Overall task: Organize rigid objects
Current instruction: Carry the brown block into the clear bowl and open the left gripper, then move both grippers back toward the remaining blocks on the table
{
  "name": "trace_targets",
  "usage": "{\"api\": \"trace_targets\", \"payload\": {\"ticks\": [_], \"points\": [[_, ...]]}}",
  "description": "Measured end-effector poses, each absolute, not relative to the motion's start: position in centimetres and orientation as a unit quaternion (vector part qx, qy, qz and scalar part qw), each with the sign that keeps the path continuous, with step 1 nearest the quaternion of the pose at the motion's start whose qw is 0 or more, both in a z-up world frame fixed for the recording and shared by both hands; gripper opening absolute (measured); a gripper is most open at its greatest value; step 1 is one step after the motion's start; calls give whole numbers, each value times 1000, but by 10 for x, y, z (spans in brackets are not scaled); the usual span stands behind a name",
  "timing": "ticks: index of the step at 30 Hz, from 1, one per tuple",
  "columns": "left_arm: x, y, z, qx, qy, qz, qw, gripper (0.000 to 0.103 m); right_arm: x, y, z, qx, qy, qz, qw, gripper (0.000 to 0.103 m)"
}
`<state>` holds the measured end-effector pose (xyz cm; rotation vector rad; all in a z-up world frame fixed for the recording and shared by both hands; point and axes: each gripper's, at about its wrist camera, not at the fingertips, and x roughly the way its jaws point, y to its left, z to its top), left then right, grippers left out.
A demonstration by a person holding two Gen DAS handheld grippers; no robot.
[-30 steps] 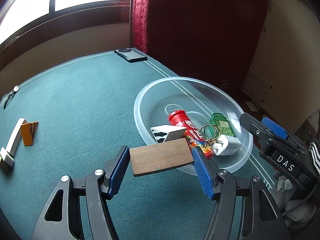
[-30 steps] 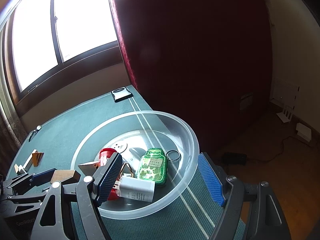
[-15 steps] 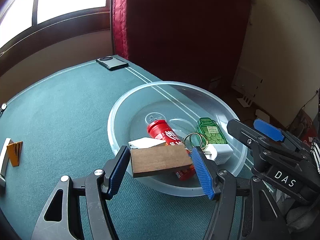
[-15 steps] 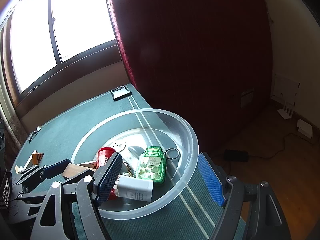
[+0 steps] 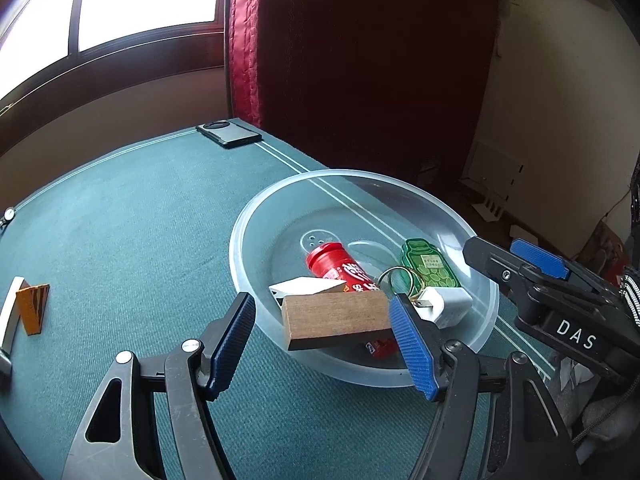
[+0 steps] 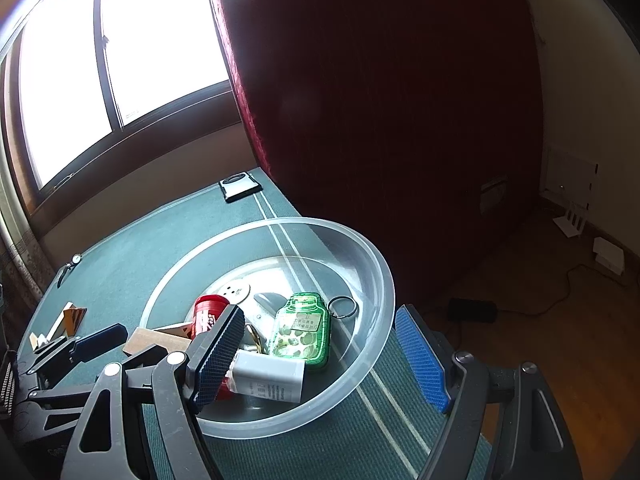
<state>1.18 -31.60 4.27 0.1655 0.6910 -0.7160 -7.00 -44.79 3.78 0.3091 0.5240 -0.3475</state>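
A clear plastic bowl stands on the green table and holds a red candy tube, a green bottle-shaped keychain, a white charger and a white wedge. A brown wooden block sits over the bowl's near rim, apart from the left pad. My left gripper is open around it. My right gripper is open and empty, straddling the bowl's near right rim; the block shows at its left.
A dark phone lies at the table's far edge. An orange and white wedge pair lies at the left. A small watch lies at the far left. The table's right edge drops to the floor.
My left gripper carried the wooden block to the right over the bowl's rim, then opened and let it go. The right gripper stayed open by the bowl.
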Motion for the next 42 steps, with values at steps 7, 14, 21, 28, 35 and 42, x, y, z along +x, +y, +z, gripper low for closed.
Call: {"api": "trace_targets", "payload": {"ticks": [7,14,21,28,35,42], "points": [[12,-303,40,78,336,-327,880,71,-70,-445,37,149,258,-168,940,81],[25,-300,32,78,349,-301,884,71,-69,-443,36,148,259,-168,940,81],[28,-299,30,74,357,-291,884,71,-70,-438,35,142,260,-166,941,81],[43,-300,30,71,360,-267,891,71,-70,-433,35,134,257,-165,943,81],[41,-295,30,68,362,-266,891,72,-70,-431,34,130,259,-164,943,81],[37,-287,33,59,362,-271,890,72,-70,-420,32,115,262,-156,946,81]]}}
